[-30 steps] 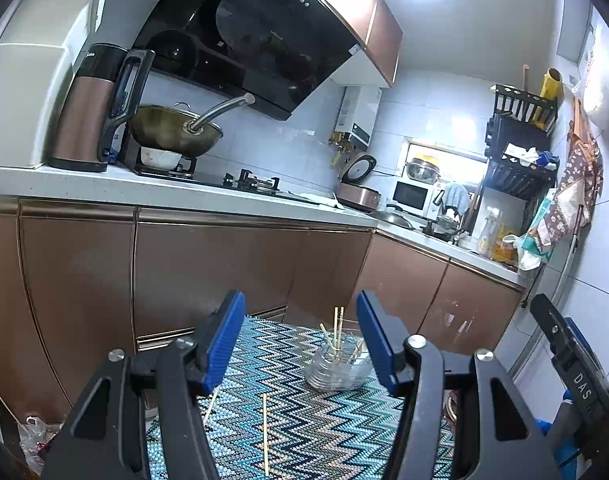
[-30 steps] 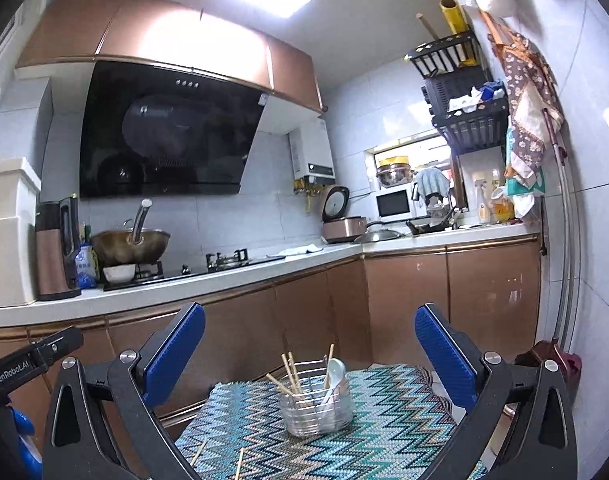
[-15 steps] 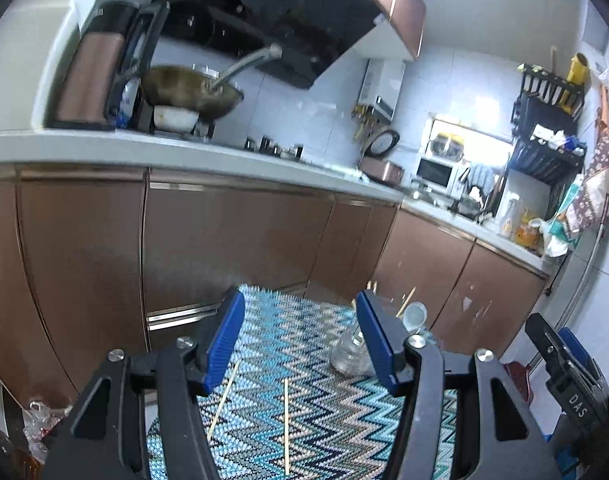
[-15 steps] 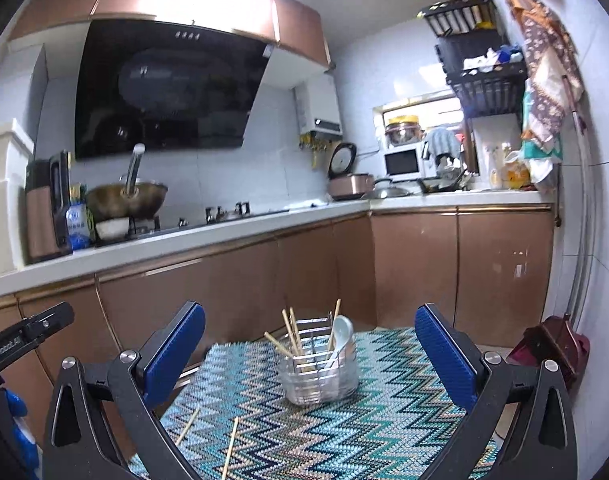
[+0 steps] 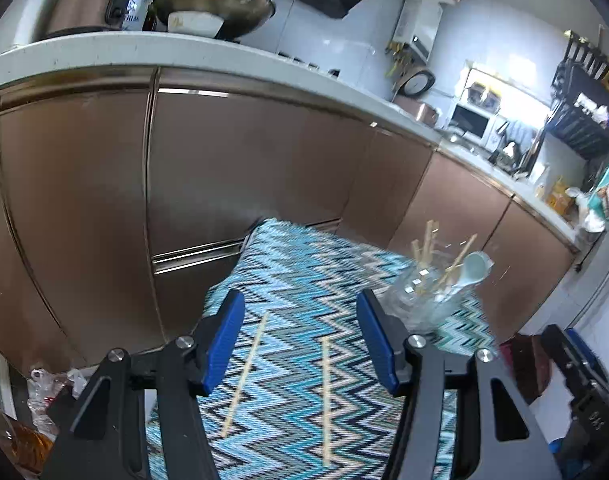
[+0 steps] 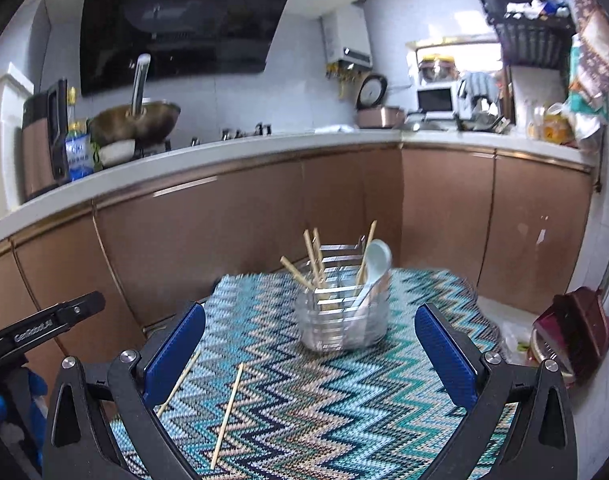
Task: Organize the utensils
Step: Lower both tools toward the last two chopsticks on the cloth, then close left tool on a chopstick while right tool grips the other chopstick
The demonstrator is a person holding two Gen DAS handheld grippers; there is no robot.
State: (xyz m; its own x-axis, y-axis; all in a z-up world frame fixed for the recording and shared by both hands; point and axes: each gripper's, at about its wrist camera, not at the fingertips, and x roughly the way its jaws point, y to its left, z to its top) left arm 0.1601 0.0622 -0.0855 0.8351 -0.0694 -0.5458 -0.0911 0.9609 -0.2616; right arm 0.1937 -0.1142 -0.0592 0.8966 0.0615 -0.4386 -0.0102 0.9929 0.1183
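Observation:
A clear glass holder (image 6: 342,320) stands on a zigzag-patterned table (image 6: 344,400); several wooden chopsticks and a white spoon (image 6: 374,266) stick out of it. The same holder (image 5: 428,296) shows blurred in the left wrist view, right of my left gripper. Two loose chopsticks lie flat on the cloth: one (image 5: 245,372) and another (image 5: 325,398) sit between the left gripper's fingers in the picture; in the right wrist view they are the left chopstick (image 6: 180,382) and the right chopstick (image 6: 227,414). My left gripper (image 5: 300,340) is open and empty above them. My right gripper (image 6: 310,354) is open and empty, short of the holder.
Brown kitchen cabinets (image 6: 264,216) under a white counter (image 6: 224,148) wrap around behind the table. A dark red bin (image 6: 576,332) stands on the floor at the right. Bags lie on the floor (image 5: 52,384) left of the table.
Both grippers have come down and tilted toward the table; the cloth, the holder and the loose chopsticks now fill more of each view. Both stay open.

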